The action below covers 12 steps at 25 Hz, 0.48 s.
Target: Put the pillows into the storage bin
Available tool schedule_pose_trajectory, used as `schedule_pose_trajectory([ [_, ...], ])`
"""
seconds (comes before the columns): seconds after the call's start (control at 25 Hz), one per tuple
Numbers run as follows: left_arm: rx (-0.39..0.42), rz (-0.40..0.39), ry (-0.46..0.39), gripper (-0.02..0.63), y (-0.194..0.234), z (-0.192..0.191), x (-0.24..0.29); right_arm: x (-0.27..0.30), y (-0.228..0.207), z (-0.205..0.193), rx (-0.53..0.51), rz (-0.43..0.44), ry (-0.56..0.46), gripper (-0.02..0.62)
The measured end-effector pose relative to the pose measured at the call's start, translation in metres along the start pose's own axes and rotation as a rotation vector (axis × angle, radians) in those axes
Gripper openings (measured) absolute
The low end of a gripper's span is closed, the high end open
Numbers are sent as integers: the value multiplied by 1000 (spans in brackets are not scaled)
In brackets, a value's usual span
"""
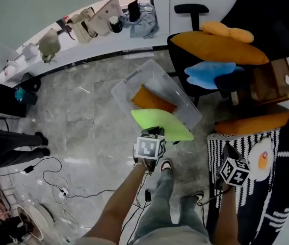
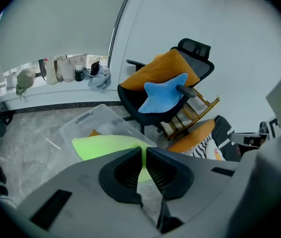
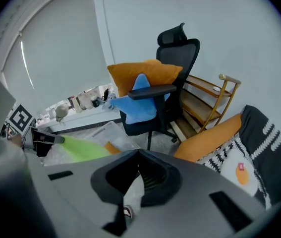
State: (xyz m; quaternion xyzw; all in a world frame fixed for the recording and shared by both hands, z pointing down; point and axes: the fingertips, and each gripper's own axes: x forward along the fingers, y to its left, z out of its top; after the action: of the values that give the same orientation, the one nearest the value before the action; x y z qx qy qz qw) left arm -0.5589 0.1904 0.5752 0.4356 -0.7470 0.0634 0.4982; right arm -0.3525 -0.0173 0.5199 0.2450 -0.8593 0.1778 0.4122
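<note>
A clear storage bin (image 1: 181, 105) stands on the floor with an orange pillow (image 1: 152, 100) inside. My left gripper (image 1: 153, 135) is shut on the edge of a lime green pillow (image 1: 162, 124), which hangs over the bin's near rim. In the left gripper view the green pillow (image 2: 108, 145) is pinched between the jaws (image 2: 143, 148). My right gripper (image 1: 230, 168) is shut on nothing, low at the right over a black-and-white patterned pillow (image 1: 259, 188). A blue star pillow (image 1: 208, 73) and a large orange pillow (image 1: 218, 47) rest on the office chair.
The black office chair (image 1: 191, 8) stands right behind the bin. A wooden rack (image 1: 274, 83) and another orange pillow (image 1: 254, 122) lie to the right. Cables (image 1: 57, 188) trail on the floor at the left. Bags (image 1: 90, 22) line the window ledge.
</note>
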Motion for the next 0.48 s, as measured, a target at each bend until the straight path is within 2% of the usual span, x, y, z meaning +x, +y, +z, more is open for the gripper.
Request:
schedule_pose_trajectory([
  [0.12, -14, 4, 28, 32, 10, 5, 15, 9, -2, -5, 13, -12, 29, 2],
  [0.24, -31, -24, 41, 41, 18, 5, 32, 13, -4, -11, 24, -24, 45, 2],
  [0.4, -103, -49, -70, 110, 26, 38, 47, 23, -15, -13, 33, -42, 53, 2],
  [0.48, -100, -34, -80, 124, 29, 54, 45, 23, -16, -12, 39, -47, 55, 2],
])
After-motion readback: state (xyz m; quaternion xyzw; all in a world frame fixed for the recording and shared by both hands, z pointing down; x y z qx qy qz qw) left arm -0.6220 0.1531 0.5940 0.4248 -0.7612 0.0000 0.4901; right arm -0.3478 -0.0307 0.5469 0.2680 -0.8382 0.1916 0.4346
